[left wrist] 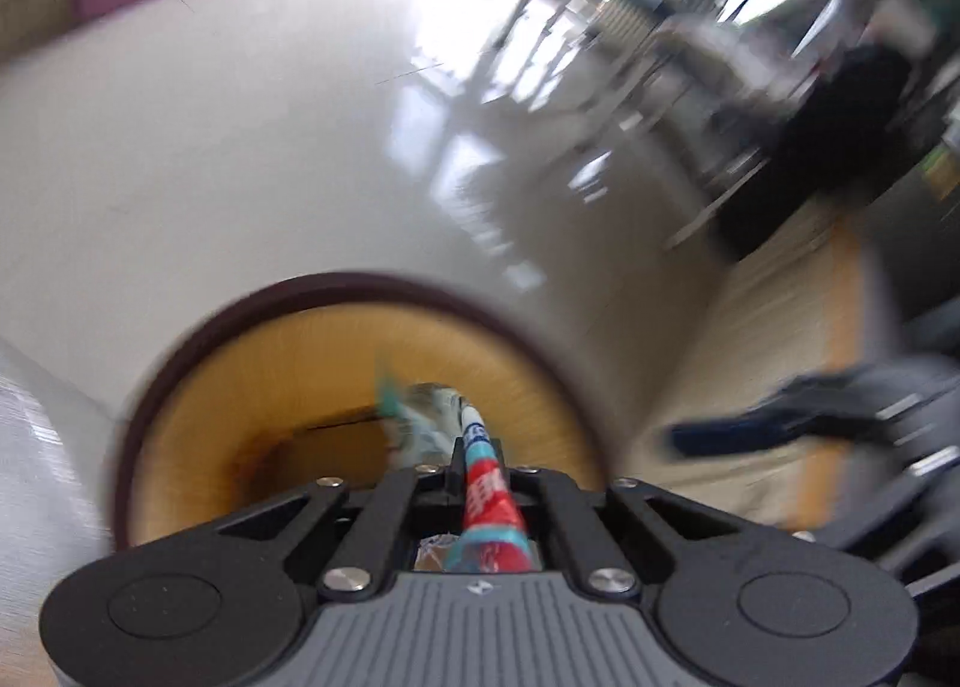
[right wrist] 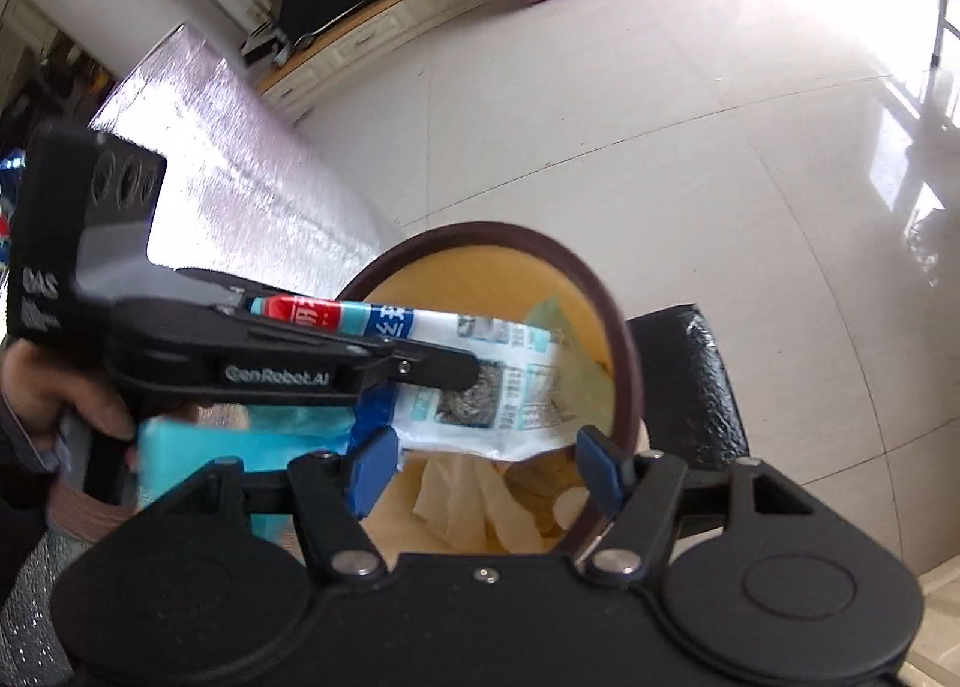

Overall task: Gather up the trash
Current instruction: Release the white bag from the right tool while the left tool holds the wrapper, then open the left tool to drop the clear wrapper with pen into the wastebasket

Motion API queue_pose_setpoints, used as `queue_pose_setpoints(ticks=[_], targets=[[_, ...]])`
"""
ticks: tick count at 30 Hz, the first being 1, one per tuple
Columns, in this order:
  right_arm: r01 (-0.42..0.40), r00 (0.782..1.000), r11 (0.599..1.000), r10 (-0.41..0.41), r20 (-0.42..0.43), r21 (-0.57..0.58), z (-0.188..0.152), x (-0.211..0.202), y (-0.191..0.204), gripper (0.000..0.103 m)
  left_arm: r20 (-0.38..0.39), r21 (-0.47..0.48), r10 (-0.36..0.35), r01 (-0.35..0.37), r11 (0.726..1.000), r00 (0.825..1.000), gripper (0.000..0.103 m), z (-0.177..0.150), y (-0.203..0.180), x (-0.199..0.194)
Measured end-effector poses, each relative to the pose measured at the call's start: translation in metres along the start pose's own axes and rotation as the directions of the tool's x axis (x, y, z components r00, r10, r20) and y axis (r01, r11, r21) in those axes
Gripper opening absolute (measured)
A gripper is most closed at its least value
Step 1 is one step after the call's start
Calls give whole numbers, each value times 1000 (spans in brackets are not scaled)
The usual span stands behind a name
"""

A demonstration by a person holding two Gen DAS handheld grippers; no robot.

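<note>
Blue-padded fingers of the right gripper (right wrist: 483,468) sit closest in the right wrist view, spread wide with nothing between them, poised just above the near rim of the waste bin (right wrist: 624,363). That bin, round, dark-rimmed and yellow inside, serves as the landmark. Within it, pale crumpled tissue and other scraps (right wrist: 474,498) can be seen lying at the bottom.

Just over the bin's mouth, reaching in from its left side, the left gripper (right wrist: 465,369) is held by a hand (right wrist: 57,393). Its jaws are pinched fully together on a snack wrapper (right wrist: 480,369), a red, blue and white printed packet. One end is clamped, while the rest hangs out flat over the bin's opening. In the left wrist view the same wrapper (left wrist: 489,492) is seen running between the closed fingers toward the bin (left wrist: 198,327) below.

The wrapper is judged to be very light, thin, limp and slick, likely to crinkle and slide, not breakable. A pinch on a flat edge or sealed end is judged best, as is held now.

Beyond the bin, glossy pale floor tiles (right wrist: 660,105) stretch away.
</note>
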State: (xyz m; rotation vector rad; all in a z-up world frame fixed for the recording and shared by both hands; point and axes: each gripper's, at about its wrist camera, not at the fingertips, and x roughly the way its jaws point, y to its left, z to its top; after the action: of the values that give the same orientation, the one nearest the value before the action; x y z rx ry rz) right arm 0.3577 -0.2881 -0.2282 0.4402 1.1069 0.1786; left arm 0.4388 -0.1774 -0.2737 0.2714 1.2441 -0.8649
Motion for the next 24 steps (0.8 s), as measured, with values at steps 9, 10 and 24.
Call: queue_pose_setpoints(ticks=[9, 10, 24], targets=[[-1, 999, 1000, 1, -41, -13, -2, 9, 4, 61, -129, 70, 234, -226, 972, 964, 32, -9, 9, 48], [-4, 999, 1000, 3, -45, -17, -3, 9, 4, 61, -140, 44, 238, -234, 971, 961, 55, -9, 9, 48], [33, 999, 999, -34, -30, -27, -5, -4, 9, 63, 2, -292, 193, -184, 939, 981, 93, -11, 23, -41]])
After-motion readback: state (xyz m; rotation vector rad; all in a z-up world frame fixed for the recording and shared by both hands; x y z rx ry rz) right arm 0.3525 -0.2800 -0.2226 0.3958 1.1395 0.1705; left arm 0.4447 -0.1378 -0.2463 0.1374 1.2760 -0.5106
